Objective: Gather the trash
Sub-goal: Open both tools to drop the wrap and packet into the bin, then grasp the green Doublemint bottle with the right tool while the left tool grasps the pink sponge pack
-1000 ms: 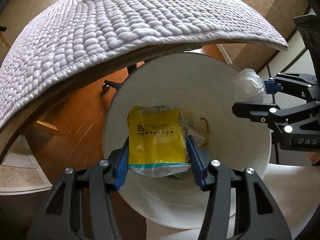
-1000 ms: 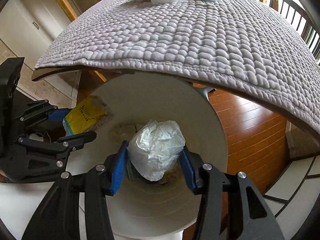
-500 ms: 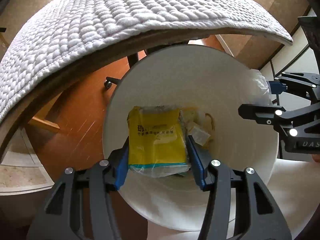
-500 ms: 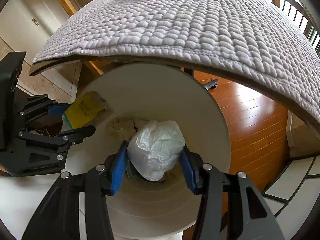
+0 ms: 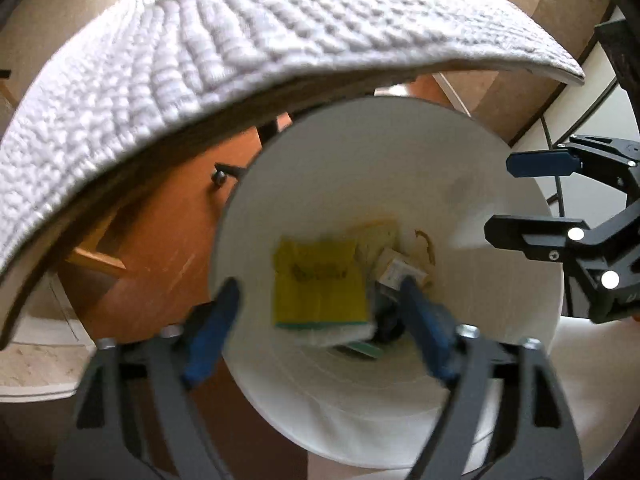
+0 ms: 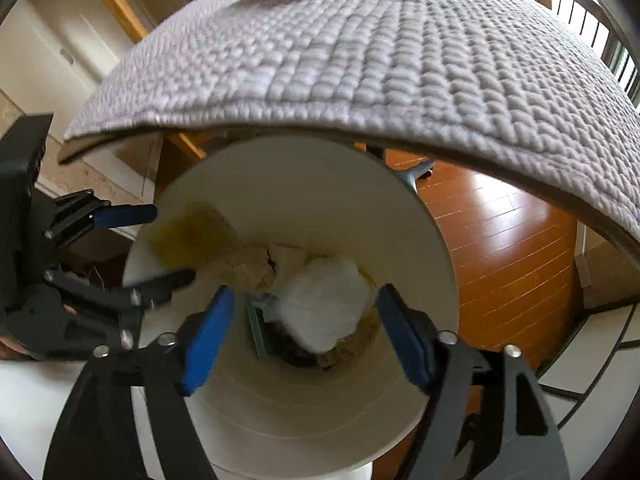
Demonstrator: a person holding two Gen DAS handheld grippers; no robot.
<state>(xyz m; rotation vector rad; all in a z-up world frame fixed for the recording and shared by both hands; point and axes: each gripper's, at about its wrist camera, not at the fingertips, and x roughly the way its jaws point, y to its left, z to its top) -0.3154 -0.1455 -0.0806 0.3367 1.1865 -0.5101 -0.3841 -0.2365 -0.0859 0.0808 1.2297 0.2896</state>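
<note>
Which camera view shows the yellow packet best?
The left wrist view: the yellow packet lies whole and central in the white bin. The right wrist view shows it only as a blurred patch at the bin's left wall.

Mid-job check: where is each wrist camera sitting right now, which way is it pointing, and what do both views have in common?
Left wrist: on the left gripper, looking steeply down into the white bin; its own open blue fingers frame the yellow packet; the right gripper shows at right.
Right wrist: on the right gripper, looking down into the bin; open fingers frame the white plastic bag; the left gripper shows at left.
Shared: bin, yellow packet, quilted table cover.
</note>
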